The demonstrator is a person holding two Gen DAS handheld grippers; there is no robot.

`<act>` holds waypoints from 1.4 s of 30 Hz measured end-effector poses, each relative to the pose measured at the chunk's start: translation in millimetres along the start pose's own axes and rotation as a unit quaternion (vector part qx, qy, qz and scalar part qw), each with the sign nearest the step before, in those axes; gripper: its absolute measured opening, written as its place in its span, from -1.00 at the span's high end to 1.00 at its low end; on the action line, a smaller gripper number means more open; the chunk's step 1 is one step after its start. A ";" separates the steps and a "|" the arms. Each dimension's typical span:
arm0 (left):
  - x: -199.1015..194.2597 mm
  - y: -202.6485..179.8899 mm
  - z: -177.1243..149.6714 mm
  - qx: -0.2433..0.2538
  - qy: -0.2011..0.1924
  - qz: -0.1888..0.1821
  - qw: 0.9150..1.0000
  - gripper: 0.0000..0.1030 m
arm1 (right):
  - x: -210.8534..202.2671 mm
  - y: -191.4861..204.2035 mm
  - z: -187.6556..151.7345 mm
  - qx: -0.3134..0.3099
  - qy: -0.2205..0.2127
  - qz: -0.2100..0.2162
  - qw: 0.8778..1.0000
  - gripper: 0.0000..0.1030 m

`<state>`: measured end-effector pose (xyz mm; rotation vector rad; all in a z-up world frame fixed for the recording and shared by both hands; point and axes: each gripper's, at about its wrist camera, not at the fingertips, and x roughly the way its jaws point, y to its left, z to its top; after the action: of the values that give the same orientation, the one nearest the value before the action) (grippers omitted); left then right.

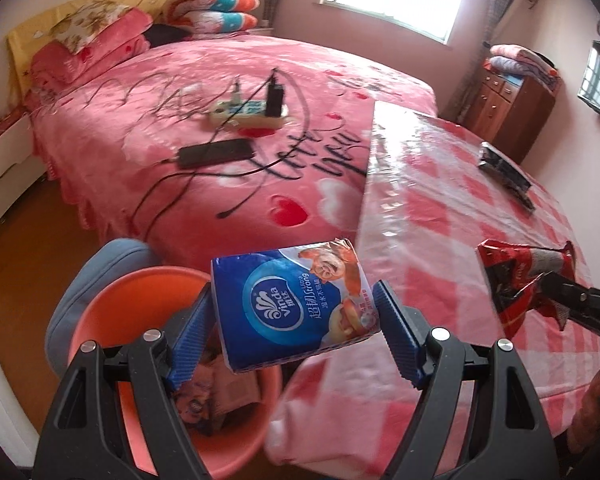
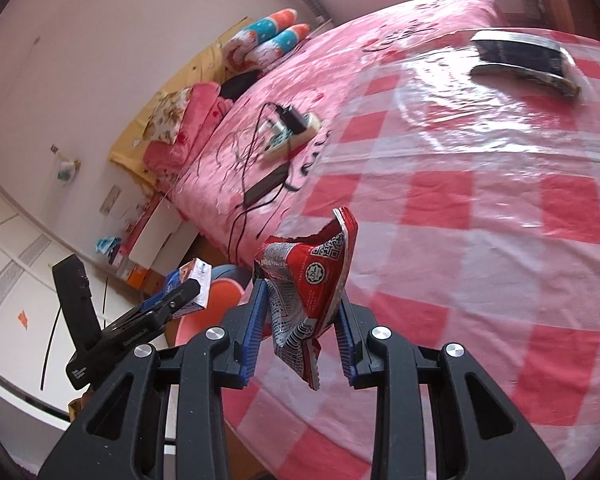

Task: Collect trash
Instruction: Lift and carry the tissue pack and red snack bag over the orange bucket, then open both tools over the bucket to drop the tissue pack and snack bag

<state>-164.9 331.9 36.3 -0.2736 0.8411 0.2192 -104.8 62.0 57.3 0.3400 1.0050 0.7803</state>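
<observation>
Both grippers clamped: tissue pack (image 1: 296,304), red wrapper (image 2: 312,280)

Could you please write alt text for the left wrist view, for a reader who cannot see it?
The left gripper holds a blue tissue pack above an orange bin that already contains wrappers. To the right, the right gripper grips a red snack wrapper over a red-checked table; a pink bed lies behind.

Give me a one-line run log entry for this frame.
left gripper: holds tissue pack above orange bin | right gripper: holds red wrapper | dark packet: on table
</observation>
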 end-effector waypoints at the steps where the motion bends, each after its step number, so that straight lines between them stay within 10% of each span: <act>1: 0.8 6.2 -2.2 -0.003 0.002 0.005 1.000 -0.52 | 2.5 2.8 -0.7 -0.003 0.004 0.002 1.000 0.34; 32: 35.6 126.3 -69.4 -0.093 0.079 0.090 0.988 -0.53 | 148.0 139.5 -34.7 -0.145 0.165 0.042 0.975 0.30; 35: 43.8 132.0 -75.2 -0.094 0.100 0.100 0.986 -0.56 | 160.2 133.2 -35.9 -0.130 0.176 0.026 0.975 -0.22; 42: 45.2 125.7 -78.2 -0.077 0.095 0.115 0.986 -0.58 | 138.2 119.9 -28.0 -0.130 0.131 0.003 0.983 -0.58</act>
<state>-227.8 428.9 -66.6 -0.3461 1.0472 0.4819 -138.2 241.6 27.2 0.0132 1.1314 0.9664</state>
